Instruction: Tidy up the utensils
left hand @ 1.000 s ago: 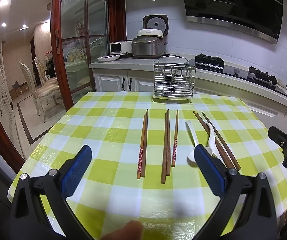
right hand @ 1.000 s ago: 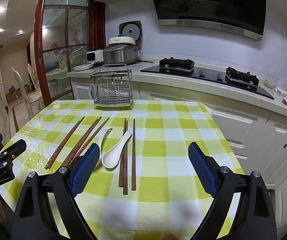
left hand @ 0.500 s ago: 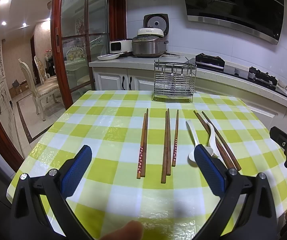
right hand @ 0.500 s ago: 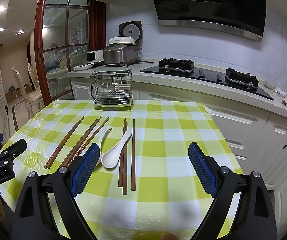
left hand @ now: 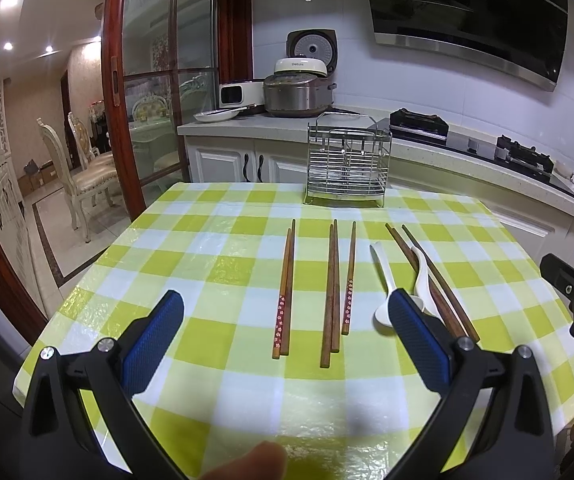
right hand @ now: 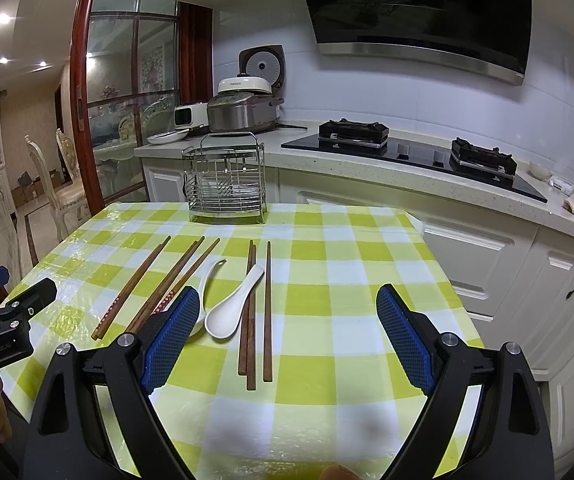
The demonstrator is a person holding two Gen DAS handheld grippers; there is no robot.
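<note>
Ahead of each wide-open hand-held gripper [left hand: 285,326] [right hand: 287,322], chopsticks [left hand: 333,292] lie untouched.

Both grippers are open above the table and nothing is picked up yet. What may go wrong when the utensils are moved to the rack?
1. One white spoon lies across dark chopsticks, so lifting either may drag the other.
2. Patterned chopsticks lie flat in tight pairs; the left gripper may pinch only one or roll them.
3. The wire rack looks light and stands near the table's far edge; pushing utensils in may shift it.
</note>
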